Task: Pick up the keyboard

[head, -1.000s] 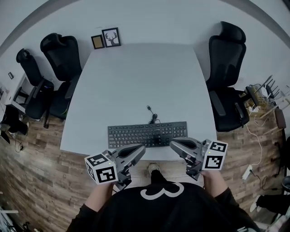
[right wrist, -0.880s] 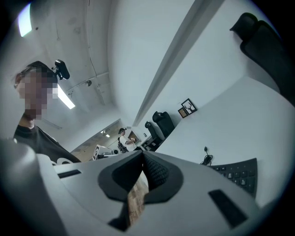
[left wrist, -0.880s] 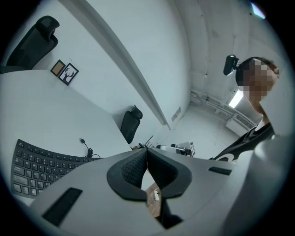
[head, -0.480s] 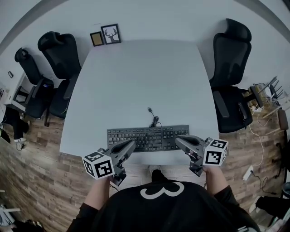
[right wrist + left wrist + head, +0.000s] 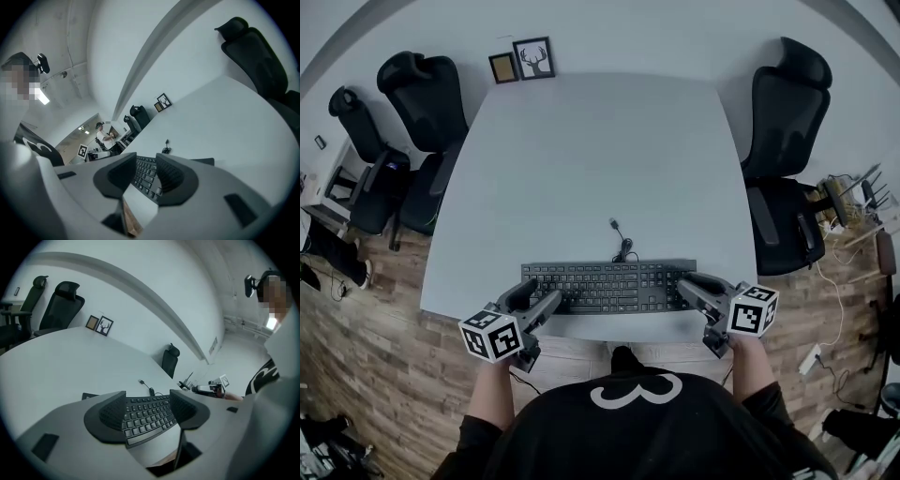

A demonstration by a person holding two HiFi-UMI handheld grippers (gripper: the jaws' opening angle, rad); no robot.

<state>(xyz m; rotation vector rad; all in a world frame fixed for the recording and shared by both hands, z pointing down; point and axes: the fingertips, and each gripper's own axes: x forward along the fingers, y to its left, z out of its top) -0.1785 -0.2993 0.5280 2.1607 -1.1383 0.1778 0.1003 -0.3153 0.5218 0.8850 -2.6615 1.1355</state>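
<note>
Jaws of the right tool (image 5: 146, 158) are opening; the near end of the keyboard (image 5: 144, 179) sits in the gap, pads not touching it. Keyboard lies flat on the white counter (image 5: 220, 117), its cable (image 5: 165, 149) bunched just behind. Black chair (image 5: 255, 51) beside the counter, upper right.

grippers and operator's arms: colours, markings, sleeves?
The left gripper and right gripper: grey moulded bodies, dark textured pads, each with a white cube of black square markers. Both jaws are opening, the keyboard in line between them, ungripped. Black sleeves, black top with white print.
</note>
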